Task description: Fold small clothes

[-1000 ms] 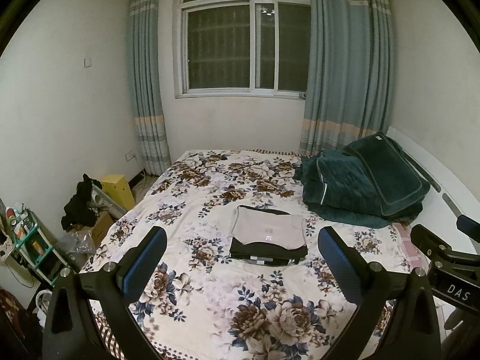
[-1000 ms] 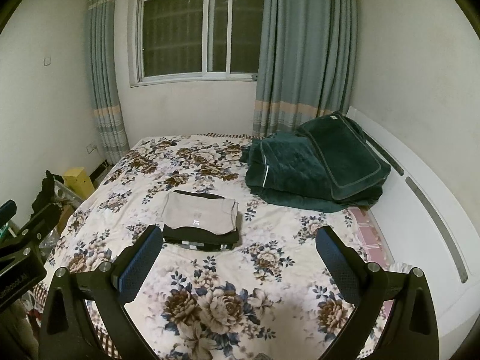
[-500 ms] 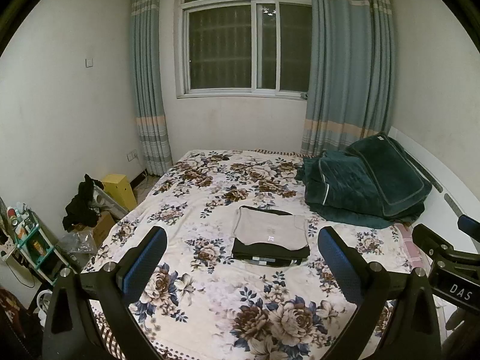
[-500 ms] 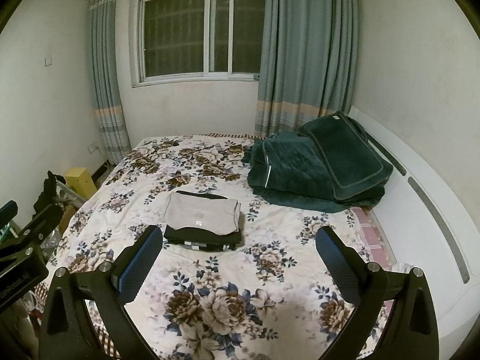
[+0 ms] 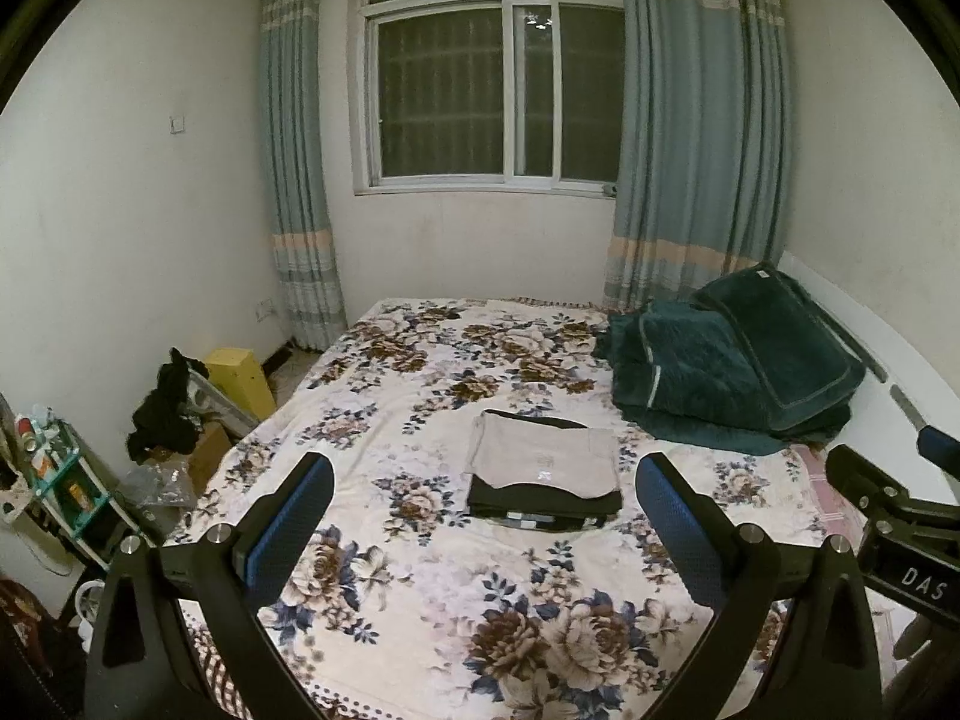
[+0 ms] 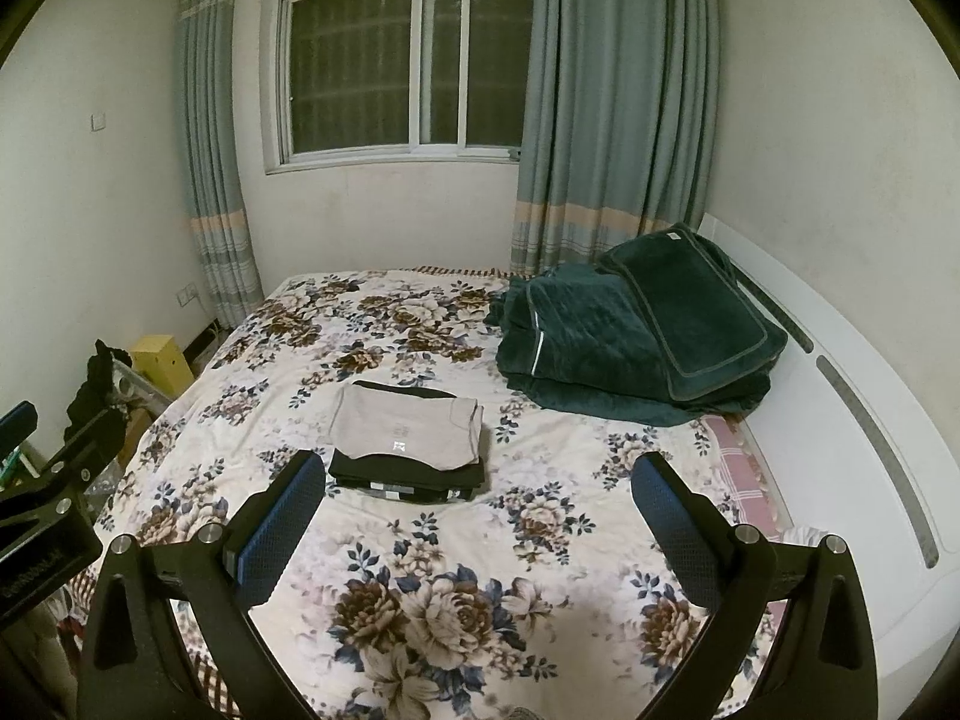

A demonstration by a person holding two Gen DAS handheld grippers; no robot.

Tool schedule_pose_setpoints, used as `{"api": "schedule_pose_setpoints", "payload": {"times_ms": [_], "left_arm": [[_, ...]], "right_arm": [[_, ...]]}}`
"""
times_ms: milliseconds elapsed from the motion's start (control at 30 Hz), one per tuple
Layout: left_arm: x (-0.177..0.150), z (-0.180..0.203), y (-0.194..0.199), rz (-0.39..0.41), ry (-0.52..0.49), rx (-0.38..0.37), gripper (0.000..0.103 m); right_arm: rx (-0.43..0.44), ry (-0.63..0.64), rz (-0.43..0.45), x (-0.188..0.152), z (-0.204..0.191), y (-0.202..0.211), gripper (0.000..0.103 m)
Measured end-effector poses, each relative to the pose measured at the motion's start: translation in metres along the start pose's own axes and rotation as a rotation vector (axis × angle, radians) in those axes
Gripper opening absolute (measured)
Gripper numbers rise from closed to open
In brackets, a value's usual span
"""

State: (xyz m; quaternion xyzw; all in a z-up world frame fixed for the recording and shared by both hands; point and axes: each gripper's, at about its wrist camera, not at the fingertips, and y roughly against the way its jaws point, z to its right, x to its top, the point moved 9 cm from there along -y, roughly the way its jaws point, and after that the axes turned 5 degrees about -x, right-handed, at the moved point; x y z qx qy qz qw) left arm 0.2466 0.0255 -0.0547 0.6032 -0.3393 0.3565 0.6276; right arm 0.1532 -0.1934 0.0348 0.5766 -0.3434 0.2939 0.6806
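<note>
A small stack of folded clothes, a beige top on dark garments, lies in the middle of the floral bedspread. It also shows in the right wrist view. My left gripper is open and empty, held above the near part of the bed, well short of the stack. My right gripper is open and empty too, to the right of the left one. Part of the right gripper shows at the right edge of the left wrist view.
A folded dark green quilt lies at the bed's far right by the white headboard. Left of the bed on the floor stand a yellow box, a black garment heap and a small shelf. A curtained window is behind.
Both grippers have drawn back and tilted up slightly; the stack sits a little farther and lower in view. Nothing was gripped or released.
</note>
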Motion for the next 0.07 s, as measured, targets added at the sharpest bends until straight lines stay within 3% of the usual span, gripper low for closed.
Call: {"api": "schedule_pose_setpoints", "payload": {"times_ms": [67], "left_arm": [[0.0000,-0.0016,0.0008,0.002,0.003,-0.007,0.103]], "right_arm": [[-0.001,0.000,0.001,0.0006,-0.0005,-0.0001,0.103]]}}
